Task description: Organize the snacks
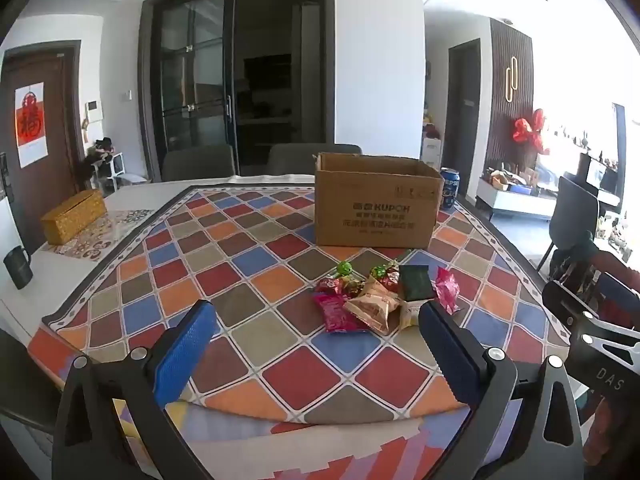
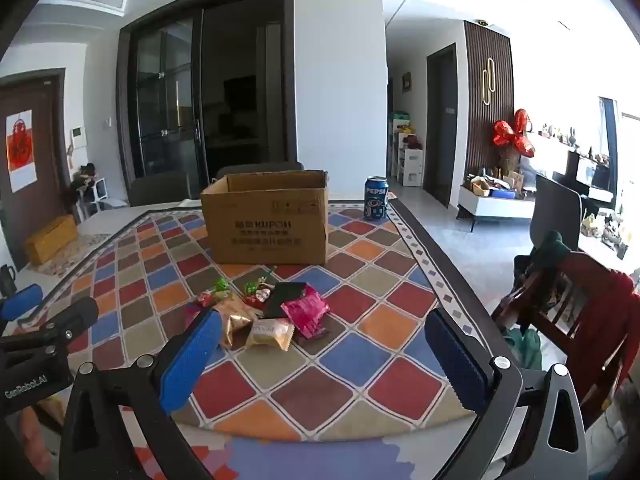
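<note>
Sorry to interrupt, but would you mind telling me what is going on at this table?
A person holds a gripper in each hand over a table with a patterned cloth. The left gripper and right gripper are both open and hold nothing. A pile of wrapped snacks lies loose in front of an open cardboard box, with a Pepsi can beside it. Nothing has been picked up yet.

1. Cardboard box (image 2: 266, 220): one, open-topped.
2. Pepsi can (image 2: 376, 199): one, upright.
3. Wrapped snacks (image 2: 264, 312): one heap; roughly nine packets, exact count uncertain owing to overlap.
4. Gold box (image 1: 74, 216): one.
5. Dark mug (image 1: 18, 266): one.
6. Grippers: two, left gripper (image 1: 316, 344) and right gripper (image 2: 324, 354).
</note>
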The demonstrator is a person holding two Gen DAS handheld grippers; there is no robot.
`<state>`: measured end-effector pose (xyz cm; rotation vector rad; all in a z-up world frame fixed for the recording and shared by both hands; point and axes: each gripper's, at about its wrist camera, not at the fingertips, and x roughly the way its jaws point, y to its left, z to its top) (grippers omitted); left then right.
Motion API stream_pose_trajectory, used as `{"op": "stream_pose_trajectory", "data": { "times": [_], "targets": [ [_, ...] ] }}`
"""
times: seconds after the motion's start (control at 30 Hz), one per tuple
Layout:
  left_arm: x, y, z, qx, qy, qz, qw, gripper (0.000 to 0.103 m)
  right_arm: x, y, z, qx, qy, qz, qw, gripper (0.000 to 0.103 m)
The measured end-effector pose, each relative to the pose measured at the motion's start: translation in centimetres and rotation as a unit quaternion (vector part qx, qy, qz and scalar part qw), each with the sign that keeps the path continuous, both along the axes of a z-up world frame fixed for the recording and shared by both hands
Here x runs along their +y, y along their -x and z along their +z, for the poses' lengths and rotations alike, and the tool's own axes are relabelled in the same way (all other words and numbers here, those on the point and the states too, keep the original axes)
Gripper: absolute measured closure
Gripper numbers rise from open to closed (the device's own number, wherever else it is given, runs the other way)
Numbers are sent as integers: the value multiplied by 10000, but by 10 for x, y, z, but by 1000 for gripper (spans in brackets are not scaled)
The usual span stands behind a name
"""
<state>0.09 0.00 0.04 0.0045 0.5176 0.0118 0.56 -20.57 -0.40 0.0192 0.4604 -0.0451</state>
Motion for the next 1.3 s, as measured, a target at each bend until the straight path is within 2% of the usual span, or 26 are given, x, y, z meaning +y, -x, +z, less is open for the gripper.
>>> {"op": "stream_pose_trajectory", "data": {
  "times": [0.53, 1.3],
  "targets": [
    [3, 5, -3, -39, 66, -5, 10000, 0, 3, 0, -3, 146, 3, 21, 9999, 1],
    [5, 5, 2, -43, 82, 75, 9999, 0, 4, 1, 1, 70, 99, 26, 9999, 1]
  ]
}}
